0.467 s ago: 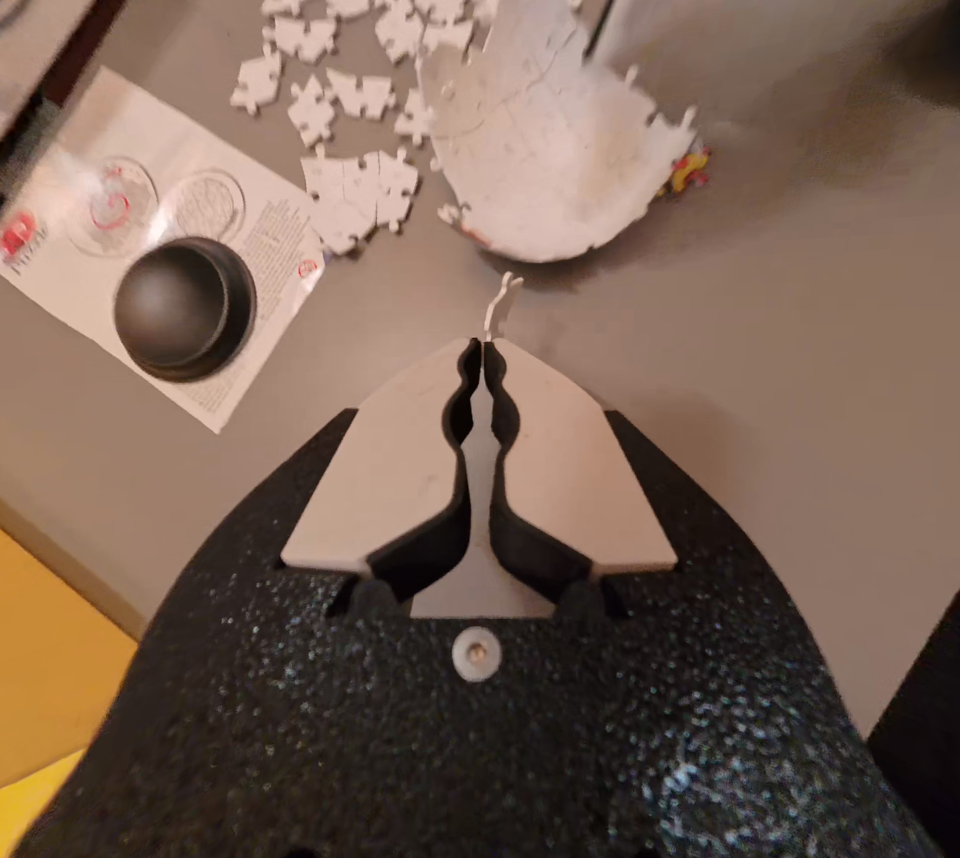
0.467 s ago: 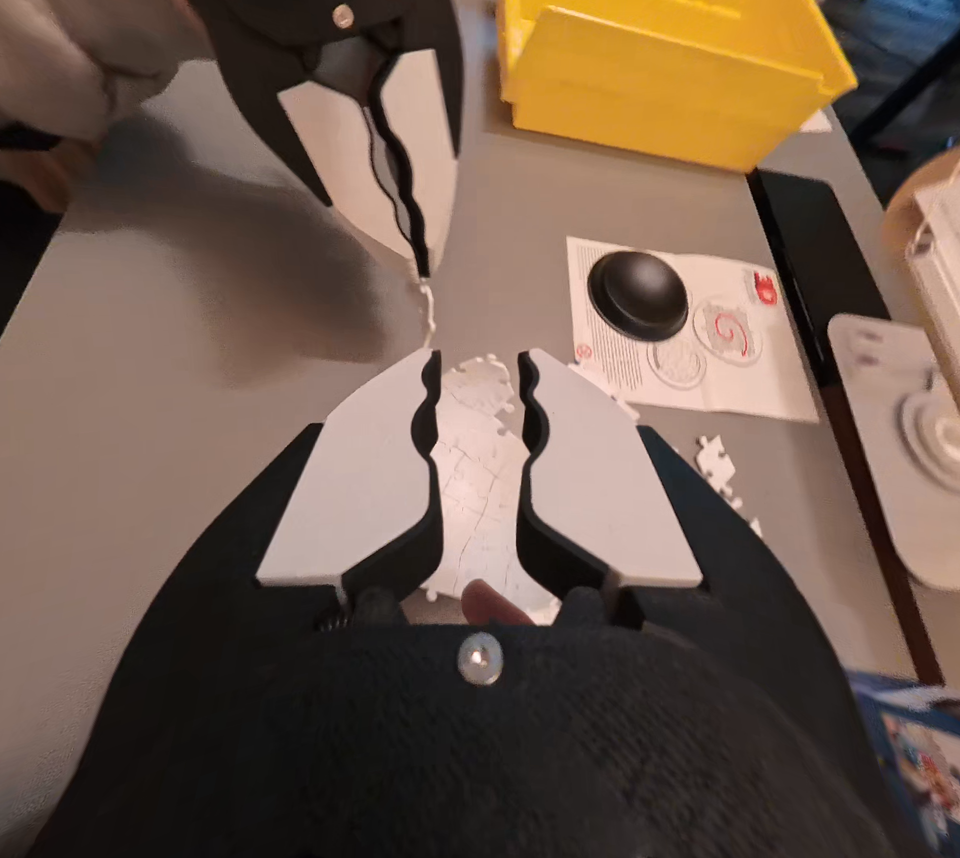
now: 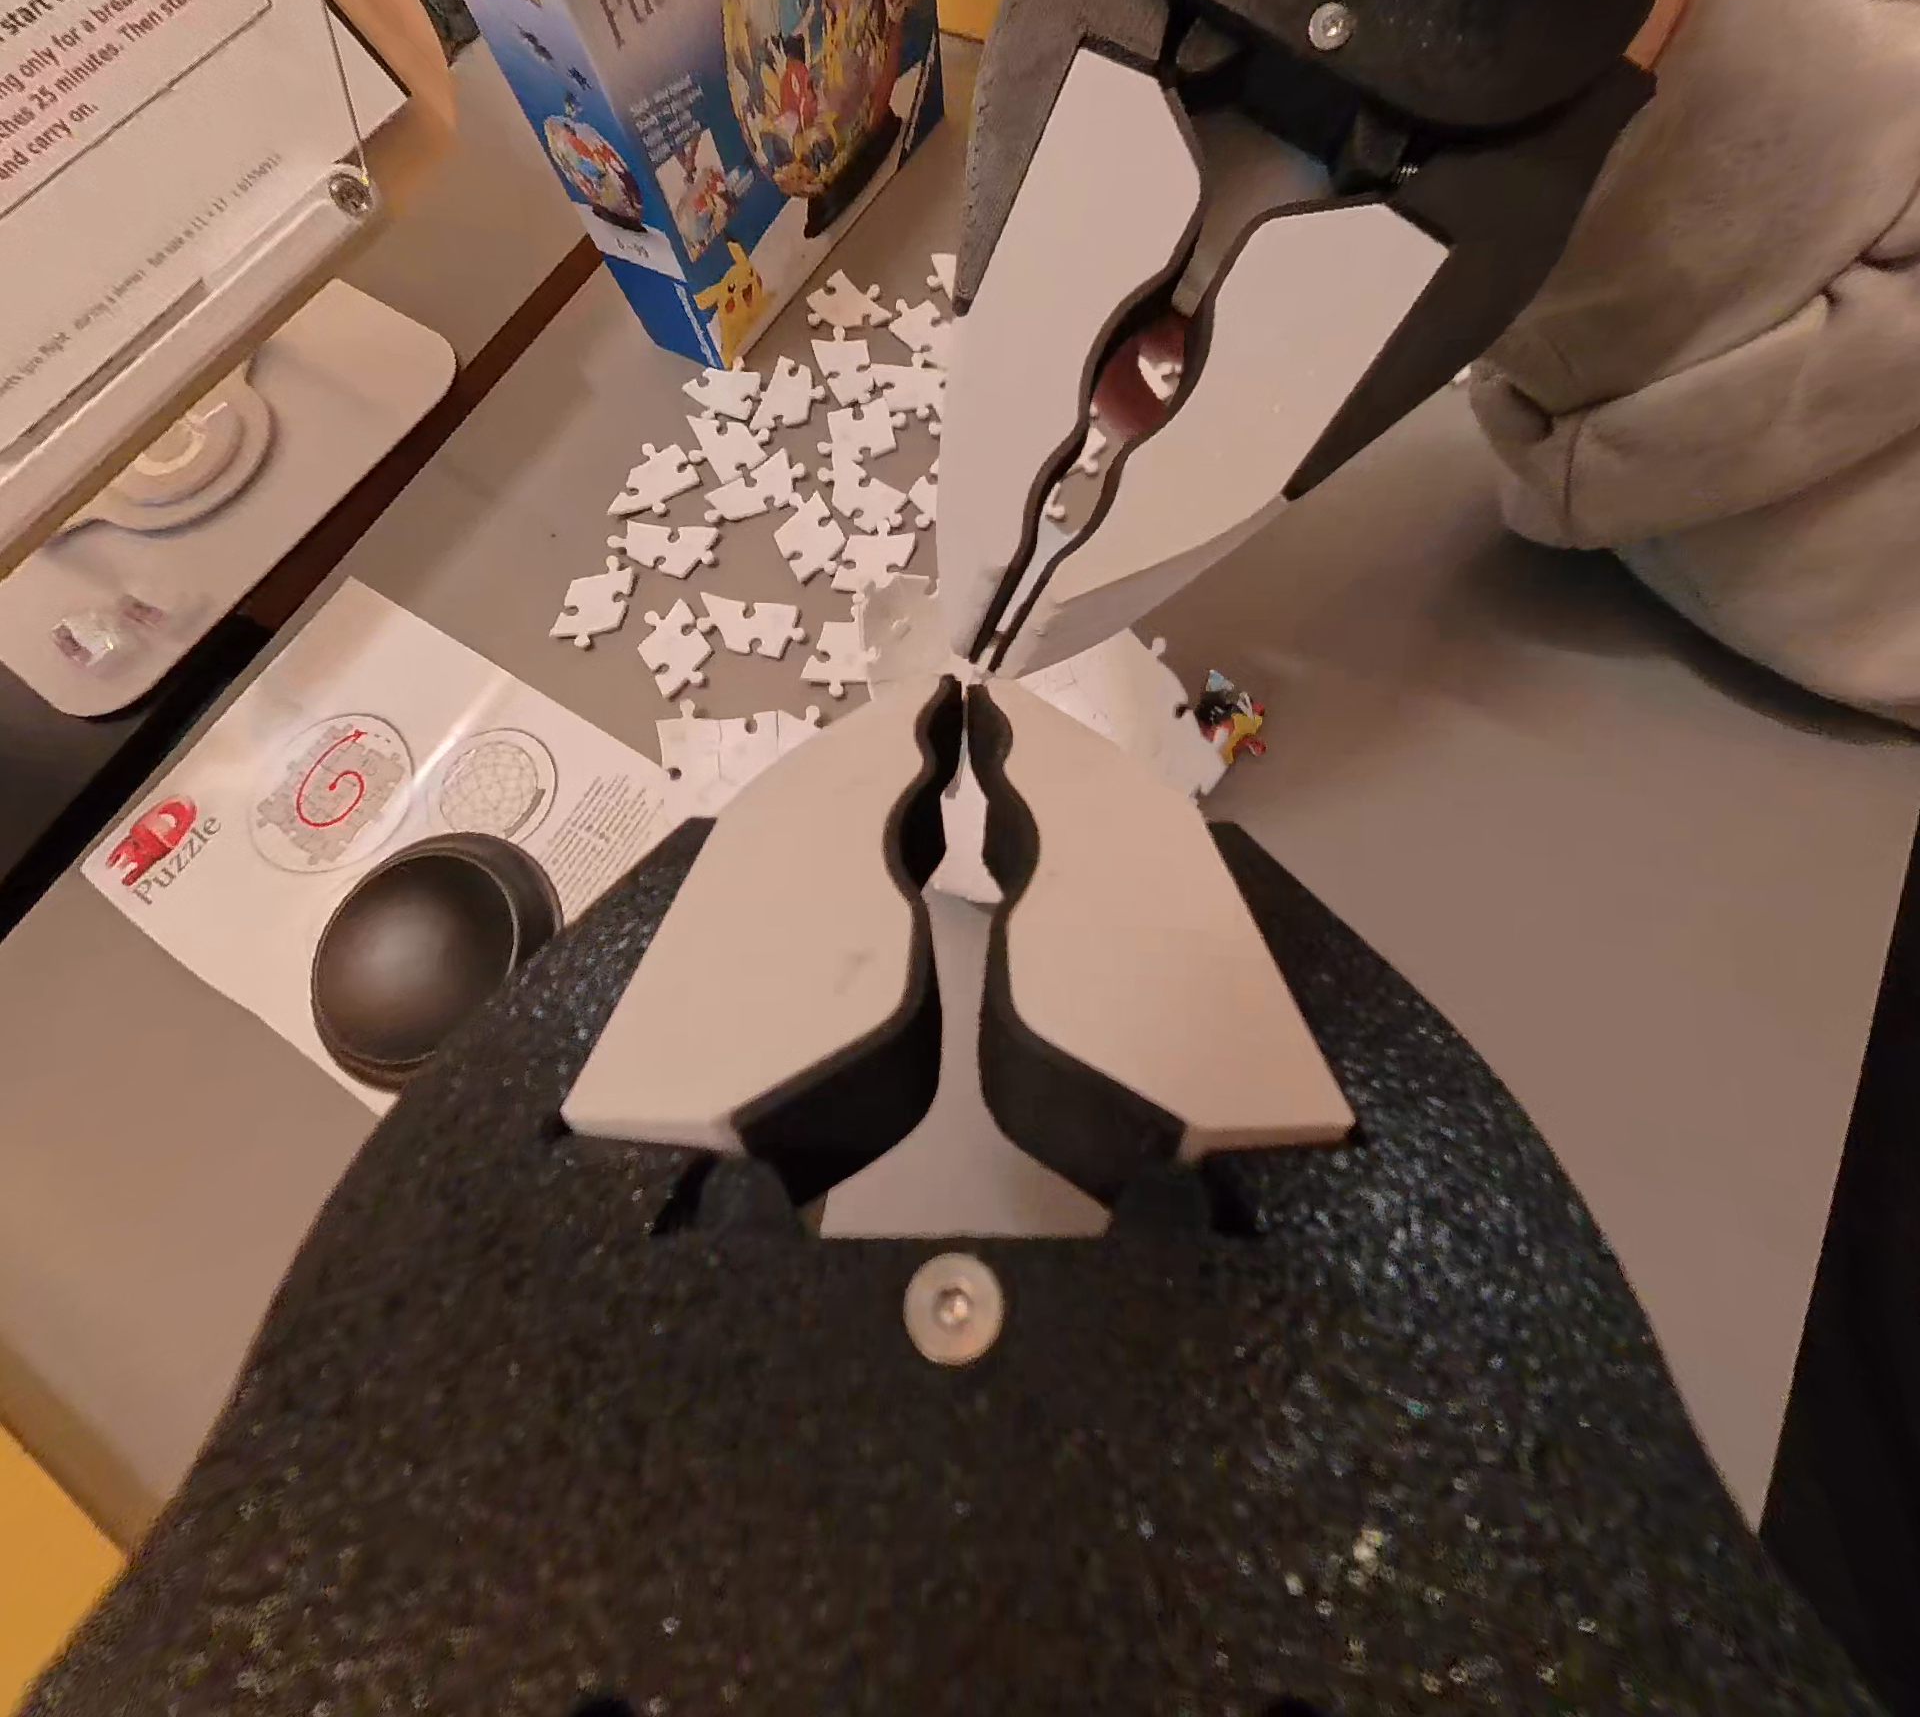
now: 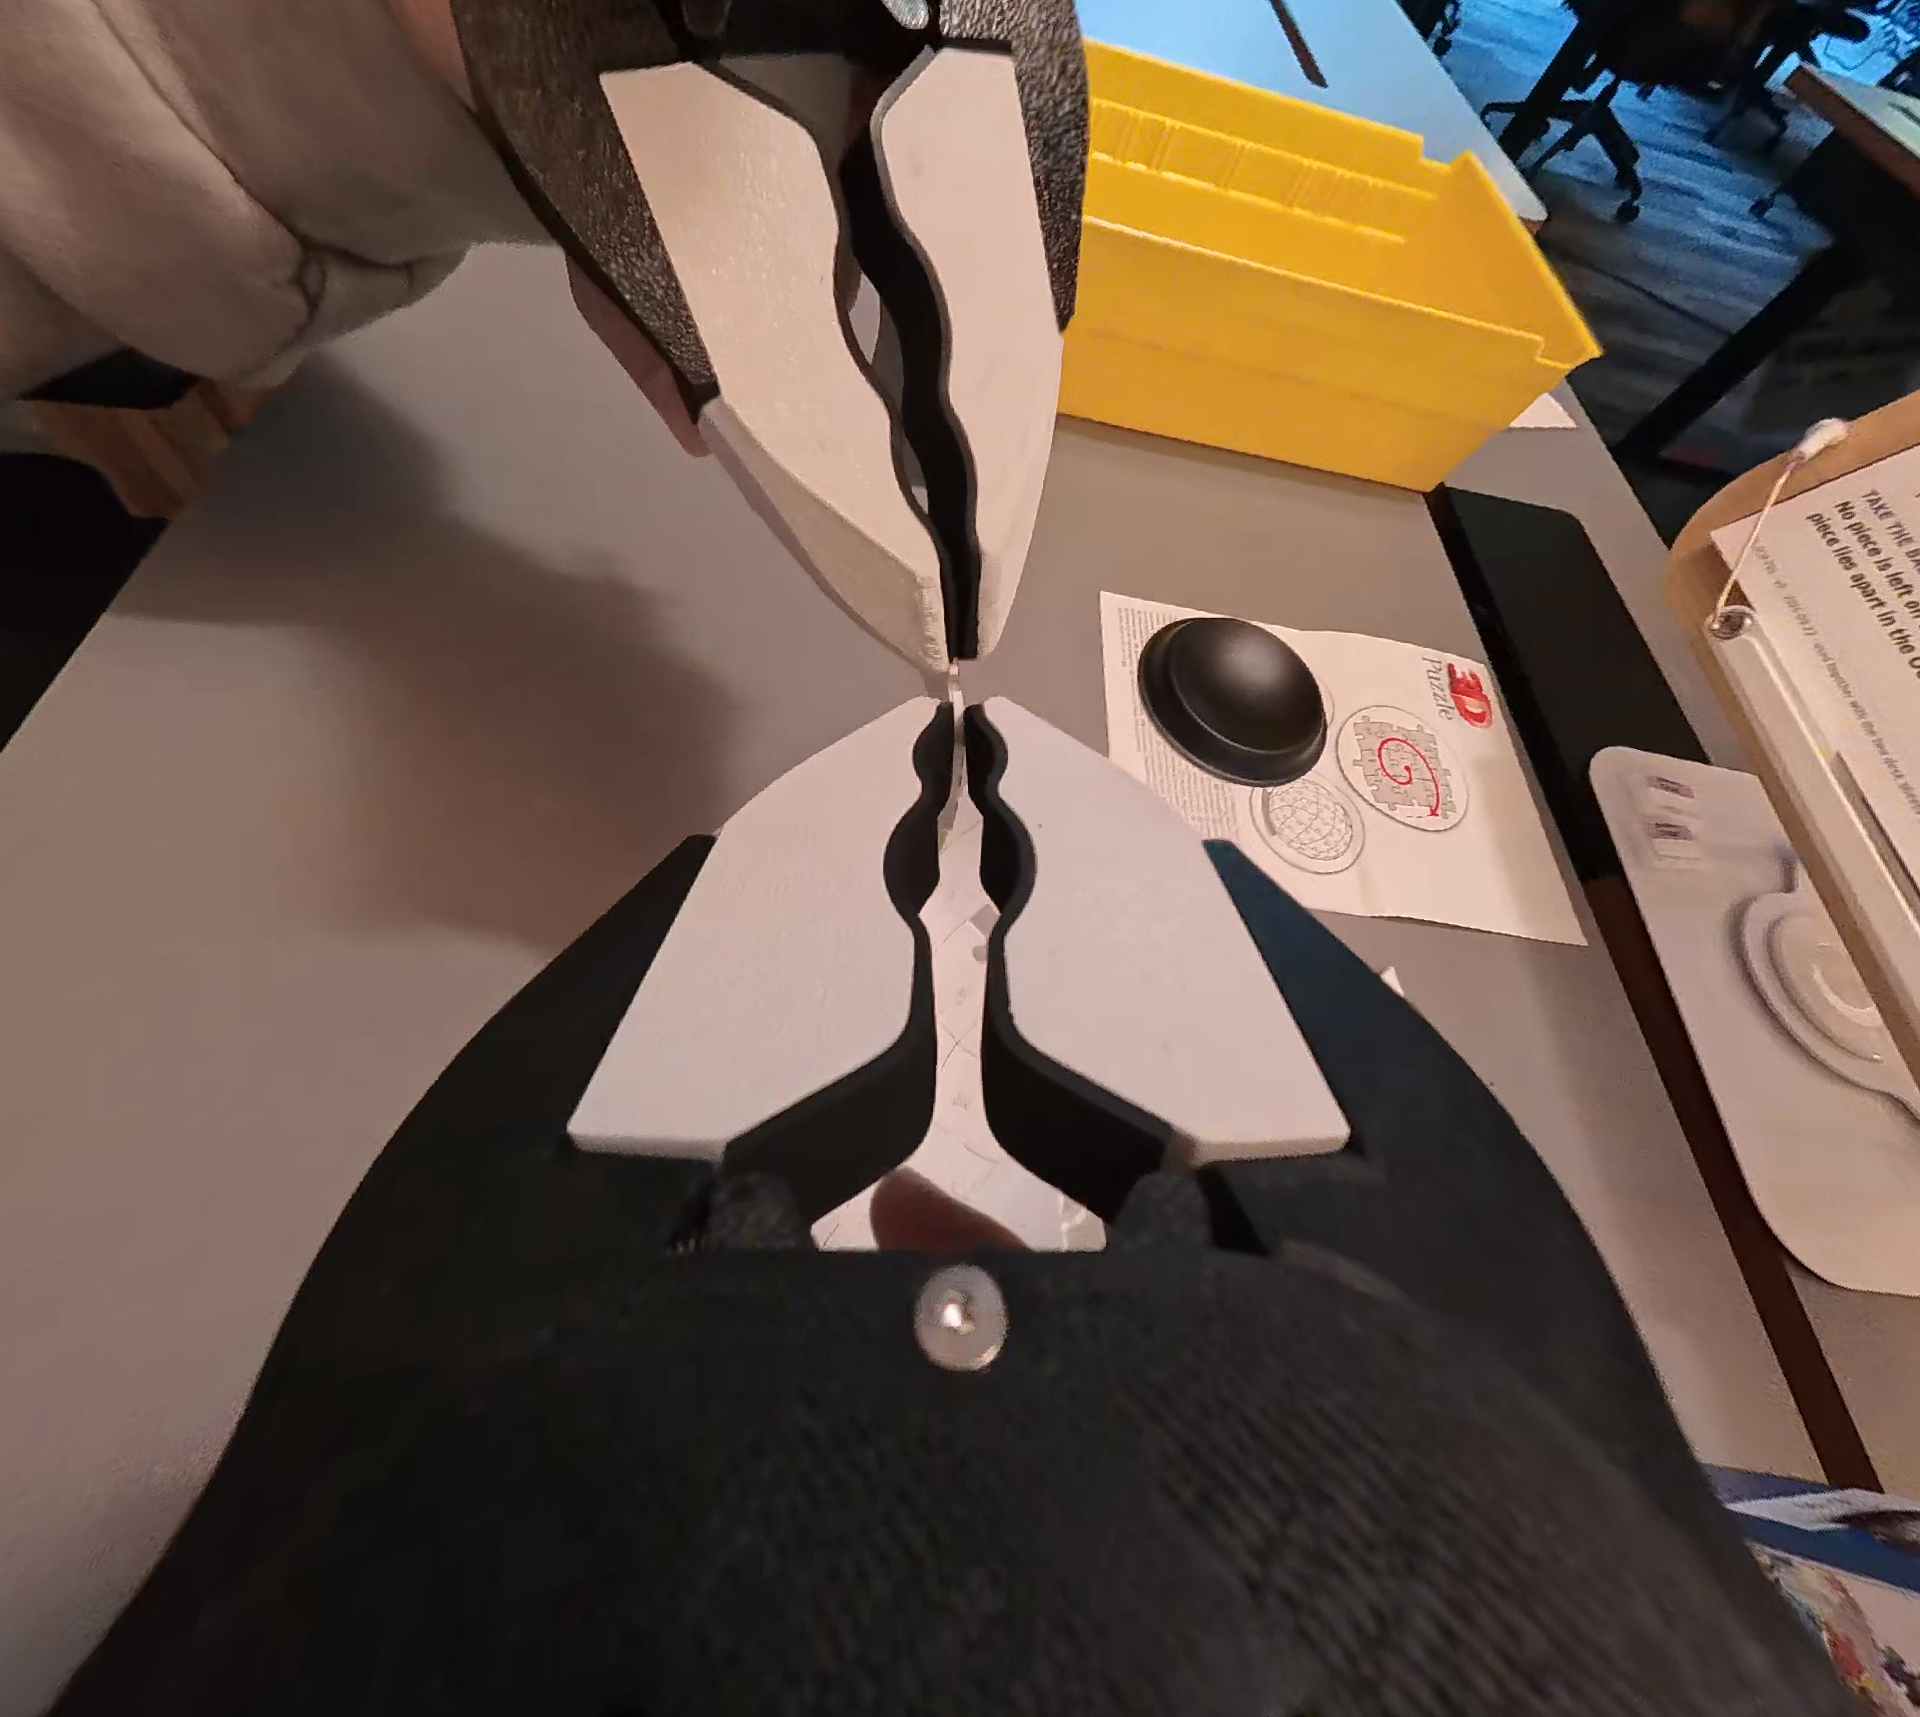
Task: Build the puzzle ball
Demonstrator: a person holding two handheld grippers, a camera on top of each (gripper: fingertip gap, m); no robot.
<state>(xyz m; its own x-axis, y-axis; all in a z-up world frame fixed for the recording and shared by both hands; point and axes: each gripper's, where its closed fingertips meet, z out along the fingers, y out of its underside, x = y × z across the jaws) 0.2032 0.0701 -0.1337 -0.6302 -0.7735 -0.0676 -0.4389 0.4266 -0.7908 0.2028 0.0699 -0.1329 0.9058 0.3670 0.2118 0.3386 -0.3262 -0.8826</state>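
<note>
Left tool [image 3: 964,699] and right tool [image 4: 954,711], both closed tip-to-tip on one white puzzle piece [image 4: 953,680]; uneven pull could drop it onto the worktop [image 4: 416,732].

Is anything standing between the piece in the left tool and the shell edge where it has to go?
Nothing visible does. The left tool and the right tool meet tip to tip. The piece seems to touch the edge of the shell, which the right tool grips.
</note>
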